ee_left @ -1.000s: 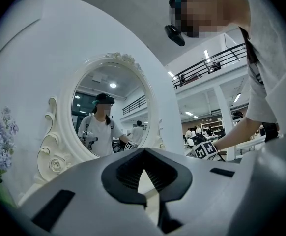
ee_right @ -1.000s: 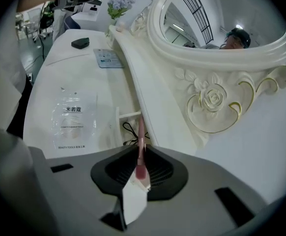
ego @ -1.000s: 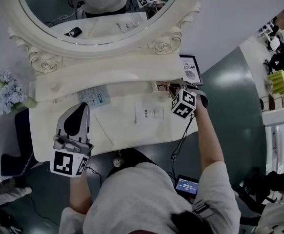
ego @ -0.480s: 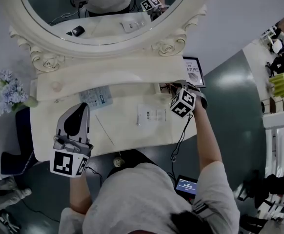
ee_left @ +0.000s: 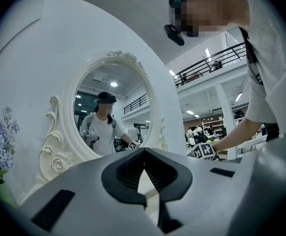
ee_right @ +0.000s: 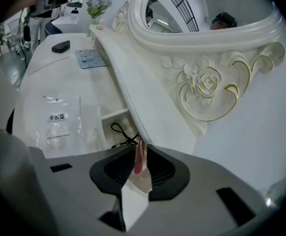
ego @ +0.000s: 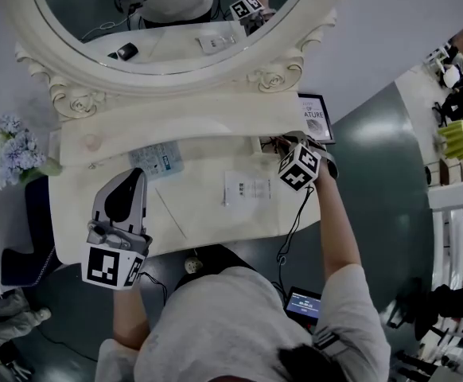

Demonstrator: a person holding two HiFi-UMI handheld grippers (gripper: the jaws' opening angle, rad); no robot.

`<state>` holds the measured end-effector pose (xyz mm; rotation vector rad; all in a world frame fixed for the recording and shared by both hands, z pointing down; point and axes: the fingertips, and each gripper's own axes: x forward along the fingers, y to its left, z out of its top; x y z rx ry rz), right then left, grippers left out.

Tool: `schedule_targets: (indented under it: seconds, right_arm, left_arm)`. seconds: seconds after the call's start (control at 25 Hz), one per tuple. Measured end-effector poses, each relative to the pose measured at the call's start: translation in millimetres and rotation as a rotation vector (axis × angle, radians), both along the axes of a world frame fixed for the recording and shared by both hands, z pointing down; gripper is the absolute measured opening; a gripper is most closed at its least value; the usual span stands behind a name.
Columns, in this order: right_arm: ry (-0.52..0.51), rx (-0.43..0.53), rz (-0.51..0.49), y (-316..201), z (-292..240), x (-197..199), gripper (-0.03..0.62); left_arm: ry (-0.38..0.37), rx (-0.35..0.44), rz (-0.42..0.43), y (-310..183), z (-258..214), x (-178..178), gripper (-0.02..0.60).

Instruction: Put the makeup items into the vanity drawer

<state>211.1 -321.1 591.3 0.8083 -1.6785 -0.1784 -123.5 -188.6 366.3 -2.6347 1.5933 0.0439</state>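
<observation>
My right gripper (ee_right: 140,157) is shut on a slim pink makeup stick (ee_right: 139,160), at the vanity's right end over the open drawer (ee_right: 109,116). A black looped cord (ee_right: 124,135) lies in that drawer. In the head view the right gripper (ego: 285,145) sits at the drawer (ego: 268,142) under the mirror shelf. A clear printed packet (ego: 247,188) (ee_right: 59,123) and a blue-white packet (ego: 158,159) (ee_right: 89,58) lie on the tabletop. My left gripper (ego: 125,191) (ee_left: 143,164) rests at the front left, jaws together with nothing between them.
An oval mirror with a carved frame (ego: 273,76) stands on a raised shelf (ego: 176,118). A small black item (ee_right: 61,46) lies far down the table. Flowers (ego: 13,151) stand at the left end and a framed print (ego: 313,114) at the right.
The head camera shifted slightly. Both grippers stay in nearly the same places, and the right one keeps its hold on the pink stick.
</observation>
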Motion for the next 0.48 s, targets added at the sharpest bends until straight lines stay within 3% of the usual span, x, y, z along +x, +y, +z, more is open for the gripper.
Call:
schedule_targets:
  seconds: [0.2, 0.32, 0.48]
  right_arm:
    - [-0.119, 0.0, 0.072, 0.5, -7.5, -1.1, 0.078]
    - [-0.211, 0.013, 0.133, 3.8, -15.1, -2.7, 0.041]
    - [-0.423, 0.016, 0.215, 10.4, -29.5, -11.3, 0.026]
  left_arm:
    - [-0.002, 0.003, -0.006, 2.1, -2.6, -1.2, 0.014]
    - [-0.004, 0.009, -0.009, 4.6, -5.2, -2.2, 0.014]
    - [-0.004, 0.013, -0.016, 7.7, -8.7, -3.5, 0.014]
